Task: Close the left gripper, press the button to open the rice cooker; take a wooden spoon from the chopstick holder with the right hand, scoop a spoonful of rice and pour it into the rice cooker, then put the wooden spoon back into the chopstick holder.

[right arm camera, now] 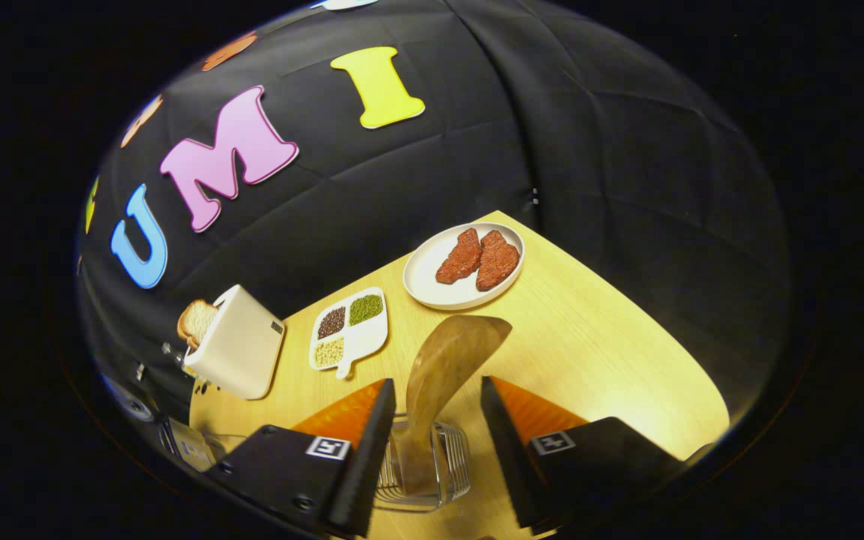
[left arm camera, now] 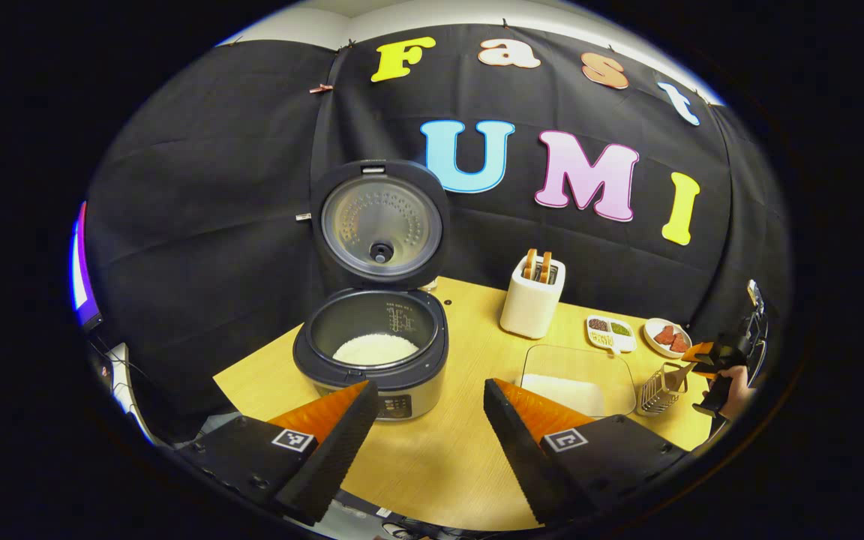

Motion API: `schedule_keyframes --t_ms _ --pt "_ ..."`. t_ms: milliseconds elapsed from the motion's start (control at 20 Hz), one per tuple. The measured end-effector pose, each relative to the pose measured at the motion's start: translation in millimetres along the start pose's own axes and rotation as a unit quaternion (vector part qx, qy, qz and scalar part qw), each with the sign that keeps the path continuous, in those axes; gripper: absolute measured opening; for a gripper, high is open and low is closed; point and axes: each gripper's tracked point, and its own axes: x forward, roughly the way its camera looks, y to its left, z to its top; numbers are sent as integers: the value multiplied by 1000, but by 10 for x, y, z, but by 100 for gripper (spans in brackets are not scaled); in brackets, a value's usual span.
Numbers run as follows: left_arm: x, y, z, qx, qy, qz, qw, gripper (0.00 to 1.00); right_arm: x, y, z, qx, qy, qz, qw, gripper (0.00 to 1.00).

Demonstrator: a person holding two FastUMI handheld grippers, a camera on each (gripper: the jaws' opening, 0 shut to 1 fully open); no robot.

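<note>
Wooden spoon (right arm camera: 447,360), one; steaks (right arm camera: 478,259), two

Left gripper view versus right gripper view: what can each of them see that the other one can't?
Left gripper view: the open rice cooker holding rice, and a clear tub of rice.

Right gripper view: the wooden spoon up close, standing in the chopstick holder between the open right gripper fingers, untouched.

Both: toaster, divided bean dish, plate of meat, wooden table.

rice cooker (left arm camera: 372,352) lid up, rice inside, left hand-held gripper (left arm camera: 424,420) fingers apart
</note>
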Motion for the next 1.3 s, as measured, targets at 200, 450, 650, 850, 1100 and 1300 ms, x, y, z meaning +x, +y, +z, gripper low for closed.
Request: schedule_keyframes --t_ms 200,450,650,850,1100,1300 --pt "-6 -105 -131 -4 15 -4 1000 96 55 32 -3 42 14 -5 999 32" --pt "21 -301 -141 9 14 -25 1000 95 48 83 2 34 12 8 999 16" --pt "37 -388 -162 15 12 -45 999 95 -82 127 62 19 3 12 1000 12" --pt "53 -384 -114 22 3 -66 998 95 -367 310 416 -8 -55 20 998 12" --pt "109 -244 26 30 -21 -92 995 95 -905 807 809 -37 -122 55 990 12" --pt "184 -10 10 10 -22 -107 994 95 -1215 1290 627 -58 -117 91 987 12"
